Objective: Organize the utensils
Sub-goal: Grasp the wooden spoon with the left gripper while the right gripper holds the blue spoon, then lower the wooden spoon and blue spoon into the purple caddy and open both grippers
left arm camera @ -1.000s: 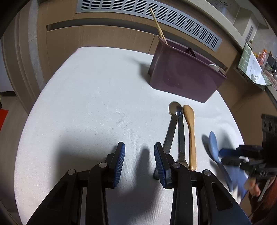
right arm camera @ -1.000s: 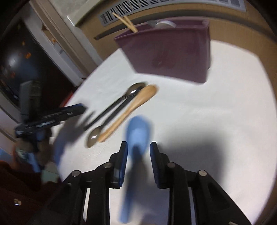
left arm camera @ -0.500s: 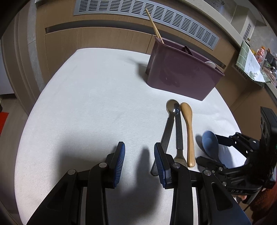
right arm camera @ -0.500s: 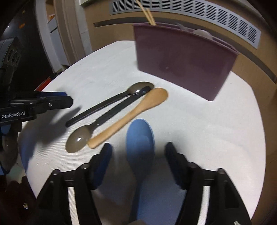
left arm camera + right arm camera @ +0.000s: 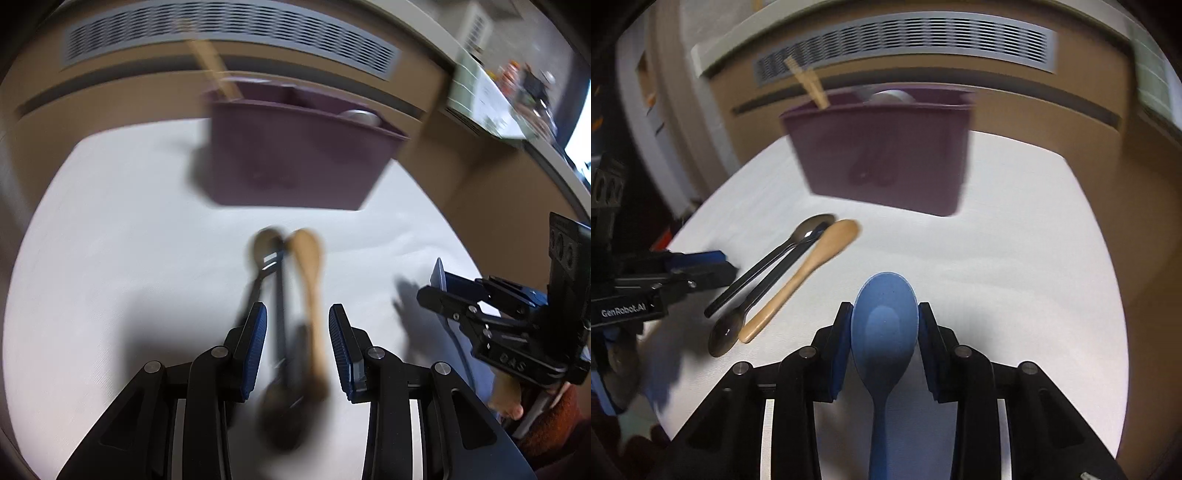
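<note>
On a round table [image 5: 1015,258] covered in a white, finely woven cloth, the right gripper [image 5: 884,332] pinches the oval bowl of a matte blue spoon [image 5: 884,328]. Its jaws have just been closing, and both blue ribbed pads now press against the bowl's edges, with the slim handle running back between the black fingers toward the camera. In the left wrist view the same spoon shows edge-on as a thin blue blade [image 5: 439,273] poking from the right gripper [image 5: 443,291], apparently clear of the cloth.

The left gripper [image 5: 297,347] hangs with its jaws spread and nothing clamped. Its ribbed blue pads straddle the near ends of three utensils lying on the cloth, though blur hides whether it touches any of them. These three lie close together in a loose fan: a smooth, pale wooden spoon [image 5: 805,277], with its rounded bowl toward the holder, and two dark utensils with flat black handles. One dark spoon [image 5: 768,266] has its glossy metallic bowl at the far end beside the wooden bowl. The other dark spoon [image 5: 761,299] has its bowl at the near end, next to the wooden handle's tip.

Beyond them stands a plum-coloured plastic holder [image 5: 886,155], a rectangular tub with smooth, slightly shiny walls and inner dividers. Wooden chopsticks [image 5: 809,83] lean out of its left end, and something pale and rounded [image 5: 890,96] peeks over the rim near the other. Behind it runs a tan wooden wall with a grey slotted vent [image 5: 905,44].
</note>
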### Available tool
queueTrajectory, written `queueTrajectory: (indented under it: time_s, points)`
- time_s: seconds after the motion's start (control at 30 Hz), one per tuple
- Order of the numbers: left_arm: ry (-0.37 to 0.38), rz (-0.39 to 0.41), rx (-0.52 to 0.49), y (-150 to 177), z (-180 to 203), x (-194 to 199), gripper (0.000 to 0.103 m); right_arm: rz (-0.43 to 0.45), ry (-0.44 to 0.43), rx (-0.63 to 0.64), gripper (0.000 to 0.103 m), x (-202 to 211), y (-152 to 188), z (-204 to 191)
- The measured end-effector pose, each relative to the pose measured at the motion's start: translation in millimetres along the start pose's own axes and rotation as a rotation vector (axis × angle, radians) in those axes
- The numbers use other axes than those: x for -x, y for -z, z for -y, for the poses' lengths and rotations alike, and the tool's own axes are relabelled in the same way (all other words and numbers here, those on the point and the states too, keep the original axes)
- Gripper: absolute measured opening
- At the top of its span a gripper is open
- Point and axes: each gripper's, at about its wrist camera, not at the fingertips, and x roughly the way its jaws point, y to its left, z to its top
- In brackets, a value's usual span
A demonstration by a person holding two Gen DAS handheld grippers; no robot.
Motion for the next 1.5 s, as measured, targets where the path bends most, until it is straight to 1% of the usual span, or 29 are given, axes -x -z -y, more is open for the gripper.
queueTrajectory:
  time_s: [0.07, 0.17, 0.27, 0.37, 0.4, 0.43, 0.53, 0.57, 0.6, 0.63, 0.67, 0.7, 0.87, 1.07, 1.2, 1.33, 1.37, 1.4, 1.47, 1.5]
  points:
    - [-0.03, 0.003, -0.054, -9.6, 16.9, -12.4, 0.036, 0.023, 0.016, -0.043, 0.031, 10.0, 4.5, 12.0]
    - [-0.125, -0.009, -0.137, -22.4, 36.0, -37.6, 0.036, 0.06, 0.061, -0.083, 0.031, 18.4, 10.1, 24.3]
    - [-0.161, -0.033, -0.152, -30.2, 39.8, -53.2, 0.036, 0.083, 0.089, -0.103, 0.031, 18.2, 16.3, 34.6]
    - [-0.172, -0.04, -0.158, -30.0, 43.5, -57.2, 0.036, 0.088, 0.074, -0.136, 0.031, 18.5, 17.8, 45.0]
    - [-0.169, -0.041, -0.162, -28.8, 44.5, -57.4, 0.036, 0.088, 0.067, -0.151, 0.031, 19.0, 18.9, 49.1]
    - [-0.151, -0.043, -0.165, -27.8, 46.2, -56.8, 0.036, 0.089, 0.062, -0.16, 0.031, 20.3, 19.5, 50.8]
    - [-0.015, -0.059, -0.175, -24.6, 48.5, -49.0, 0.036, 0.094, 0.054, -0.177, 0.031, 22.9, 20.6, 55.3]
    - [0.002, -0.055, -0.18, -23.1, 48.8, -45.6, 0.036, 0.093, 0.054, -0.178, 0.031, 22.6, 20.5, 55.0]
    - [-0.007, -0.045, -0.191, -22.2, 49.4, -43.5, 0.036, 0.091, 0.054, -0.179, 0.031, 22.1, 20.4, 55.2]
    - [-0.032, -0.034, -0.208, -21.1, 49.9, -42.2, 0.036, 0.09, 0.052, -0.179, 0.031, 22.0, 21.1, 54.4]
    - [-0.073, -0.029, -0.228, -20.3, 50.1, -42.5, 0.036, 0.09, 0.05, -0.178, 0.031, 21.9, 21.2, 53.3]
    - [-0.098, -0.029, -0.234, -19.3, 50.1, -43.3, 0.036, 0.091, 0.048, -0.177, 0.031, 21.9, 21.8, 52.1]
    - [-0.176, -0.07, -0.22, -22.4, 45.5, -57.9, 0.036, 0.088, 0.04, -0.172, 0.031, 20.3, 22.7, 48.9]
    - [-0.155, -0.079, -0.202, -34.4, 38.5, -68.1, 0.036, 0.078, 0.031, -0.164, 0.031, 18.4, 23.0, 44.9]
    - [-0.122, -0.089, -0.188, -40.0, 32.7, -71.3, 0.036, 0.072, 0.024, -0.162, 0.031, 16.3, 23.4, 42.3]
    - [-0.102, -0.073, -0.192, -40.0, 26.3, -69.8, 0.036, 0.073, 0.028, -0.149, 0.031, 15.0, 23.9, 38.8]
    - [-0.103, -0.068, -0.199, -39.1, 25.1, -68.6, 0.035, 0.076, 0.03, -0.145, 0.031, 15.0, 23.7, 38.0]
    - [-0.106, -0.064, -0.2, -38.9, 23.9, -67.8, 0.031, 0.078, 0.034, -0.141, 0.031, 15.1, 23.2, 37.0]
    - [-0.097, -0.061, -0.164, -40.2, 13.4, -61.6, 0.031, 0.083, 0.035, -0.142, 0.031, 16.0, 21.2, 36.6]
    - [-0.09, -0.049, -0.143, -38.4, 15.0, -54.3, 0.031, 0.087, 0.034, -0.143, 0.031, 17.2, 19.5, 36.4]
